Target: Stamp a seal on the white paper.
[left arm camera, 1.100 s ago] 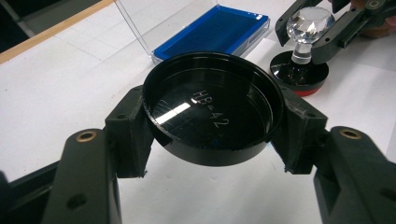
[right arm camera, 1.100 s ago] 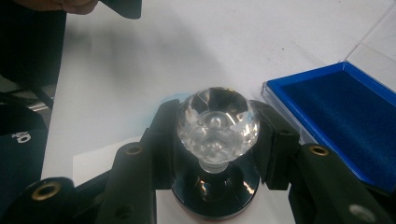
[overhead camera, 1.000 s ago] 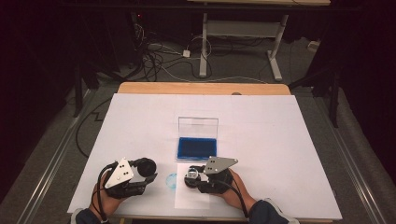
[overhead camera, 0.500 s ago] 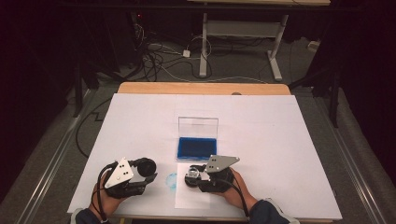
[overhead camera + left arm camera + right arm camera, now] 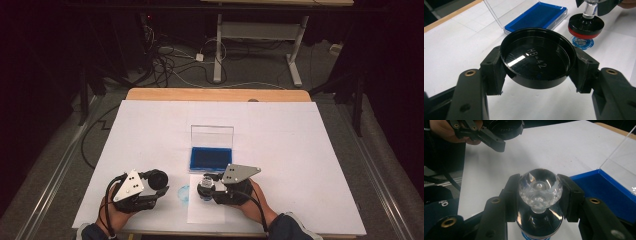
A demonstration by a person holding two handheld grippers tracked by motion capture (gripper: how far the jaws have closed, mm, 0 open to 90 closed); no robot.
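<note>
The stamp [image 5: 540, 195], a black round body with a red rim and a clear faceted knob on top, stands just above or on a sheet of paper [image 5: 210, 212] at the near edge of the tabletop [image 5: 300, 130]; whether its base touches the paper I cannot tell. The right claw [image 5: 540, 187] is clamped on the knob, both jaws pressed to its sides. Just beside the stamp, a round blue print [image 5: 582, 42] marks the paper. The left claw [image 5: 537, 66] grips the stamp's black lid [image 5: 537, 58], marked "HB-42" inside, held off the tabletop to the left of the print. Behind the stamp lies a blue ink pad [image 5: 211, 157] in a case whose clear cover [image 5: 212, 135] stands open.
</note>
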